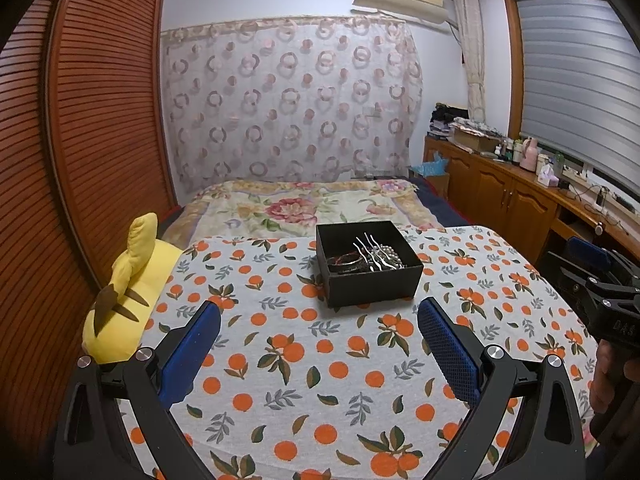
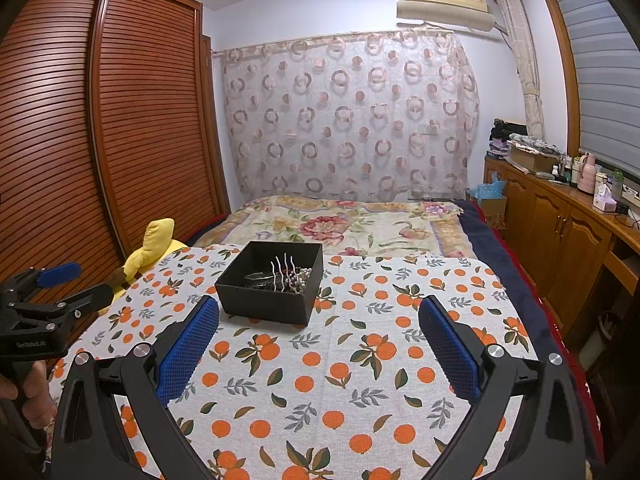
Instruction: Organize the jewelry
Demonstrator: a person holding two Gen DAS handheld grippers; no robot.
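A black open box [image 1: 372, 286] stands on the orange-print tablecloth [image 1: 304, 364]. It holds a wavy silver hair fork [image 1: 370, 254], dark bangles [image 1: 344, 262] and a string of pearl beads [image 1: 390, 254]. The box also shows in the right wrist view [image 2: 266, 304], with the hair fork [image 2: 282, 274] and beads [image 2: 298, 280] inside. My left gripper [image 1: 318, 316] is open and empty, just short of the box. My right gripper [image 2: 318, 314] is open and empty, with the box at its left fingertip. Each gripper shows in the other's view: the right one [image 1: 588, 276], the left one [image 2: 60, 284].
A yellow plush toy [image 1: 128, 292] lies at the table's left edge beside a wooden slatted wardrobe [image 1: 80, 140]. A bed with a floral blanket [image 1: 304, 208] lies beyond the table. Wooden cabinets [image 1: 508, 188] with clutter line the right wall.
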